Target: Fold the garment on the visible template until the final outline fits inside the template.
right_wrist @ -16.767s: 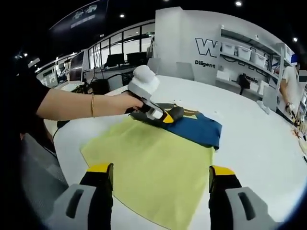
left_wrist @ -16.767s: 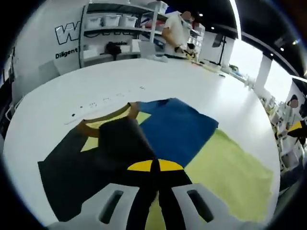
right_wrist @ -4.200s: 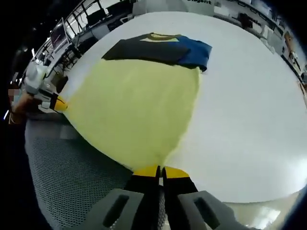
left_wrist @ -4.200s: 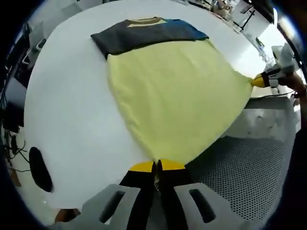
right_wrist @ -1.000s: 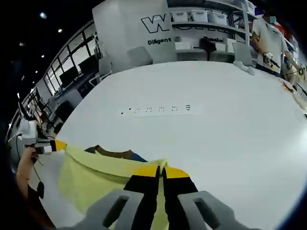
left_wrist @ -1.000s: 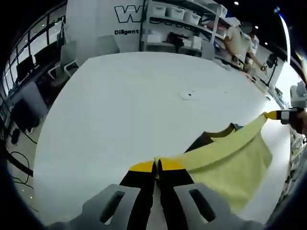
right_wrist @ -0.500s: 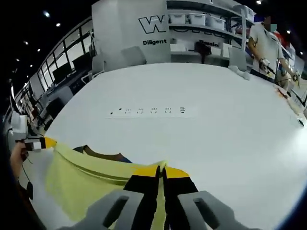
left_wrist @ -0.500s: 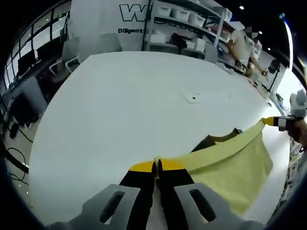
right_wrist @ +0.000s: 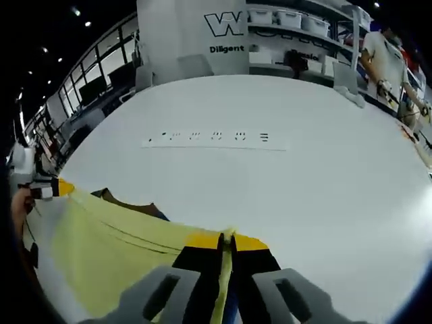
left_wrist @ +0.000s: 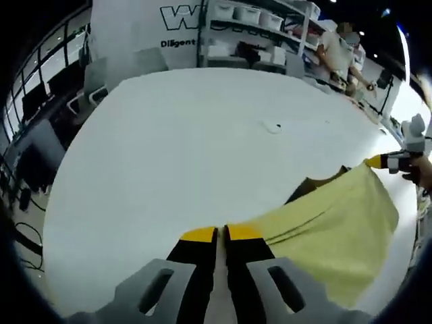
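A broad white round table (left_wrist: 155,148) carries the work, in a hall with shelving behind. Nearest in my left gripper view, the left gripper (left_wrist: 221,234) has its jaws closed on one corner of the pale yellow cloth garment (left_wrist: 331,223). In my right gripper view, the right gripper (right_wrist: 226,239) is likewise pinched on the opposite corner. The yellow hem runs taut between them, lifted over the garment's dark collar part (right_wrist: 125,199), which lies on the table beyond. I cannot make out a template. To fold well, I judge I should keep both corners level, carry the hem across evenly, and lay it down without slack. Both grippers point forward and low over the tabletop. Farther off, small dark marks (right_wrist: 206,137) line the table.
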Demonstrator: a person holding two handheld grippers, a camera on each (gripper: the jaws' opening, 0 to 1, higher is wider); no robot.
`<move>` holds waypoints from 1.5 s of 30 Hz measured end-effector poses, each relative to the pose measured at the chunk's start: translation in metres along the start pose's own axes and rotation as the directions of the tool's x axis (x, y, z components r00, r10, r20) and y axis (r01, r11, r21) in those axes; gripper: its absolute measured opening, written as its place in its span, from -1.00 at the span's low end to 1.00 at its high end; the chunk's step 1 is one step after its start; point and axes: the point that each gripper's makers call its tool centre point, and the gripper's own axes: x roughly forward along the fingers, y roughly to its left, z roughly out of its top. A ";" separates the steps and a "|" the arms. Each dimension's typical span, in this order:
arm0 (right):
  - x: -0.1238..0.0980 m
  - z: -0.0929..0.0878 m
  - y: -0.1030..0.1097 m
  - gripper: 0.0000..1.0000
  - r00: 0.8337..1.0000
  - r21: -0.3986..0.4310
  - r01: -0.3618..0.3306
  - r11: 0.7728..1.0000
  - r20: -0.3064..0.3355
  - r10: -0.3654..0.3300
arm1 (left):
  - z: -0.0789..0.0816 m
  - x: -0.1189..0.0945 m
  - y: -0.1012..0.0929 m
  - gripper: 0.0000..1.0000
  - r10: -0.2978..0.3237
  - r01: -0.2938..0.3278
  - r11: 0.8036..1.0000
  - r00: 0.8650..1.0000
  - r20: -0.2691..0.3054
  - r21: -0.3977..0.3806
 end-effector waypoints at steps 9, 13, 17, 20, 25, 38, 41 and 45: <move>-0.017 0.002 0.006 -0.41 0.994 -0.098 -0.084 0.992 0.068 0.091 | 0.017 -0.020 -0.012 -0.12 -0.116 0.092 0.972 0.988 0.105 0.215; -0.017 -0.011 0.007 -0.21 0.994 -0.147 -0.099 0.984 0.039 0.106 | 0.001 -0.019 -0.017 0.03 -0.131 0.107 0.940 0.990 0.053 0.322; -0.013 -0.020 0.003 -0.20 0.996 -0.203 -0.085 0.975 0.012 0.090 | -0.012 -0.011 -0.021 0.05 -0.137 0.120 0.930 0.990 0.023 0.348; -0.010 -0.021 0.001 -0.19 0.997 -0.227 -0.072 0.971 0.007 0.076 | -0.013 -0.005 -0.018 0.00 -0.107 0.092 0.926 0.994 0.020 0.365; 0.002 -0.009 -0.004 -0.21 0.997 -0.208 -0.056 0.977 0.033 0.064 | -0.002 0.012 -0.013 -0.06 -0.090 0.068 0.954 0.994 0.063 0.290; 0.004 0.011 -0.009 -0.25 0.991 -0.015 -0.069 0.998 0.116 0.070 | 0.018 0.017 0.001 -0.18 -0.078 0.081 0.997 0.989 0.129 -0.013; -0.004 0.012 -0.004 -0.25 0.989 -0.021 -0.079 0.997 0.125 0.081 | 0.018 0.010 -0.002 -0.17 -0.088 0.089 0.996 0.988 0.125 -0.006; -0.018 0.014 0.004 -0.19 0.984 -0.019 -0.106 0.994 0.142 0.108 | 0.021 -0.005 -0.006 -0.14 -0.090 0.089 0.996 0.986 0.143 0.013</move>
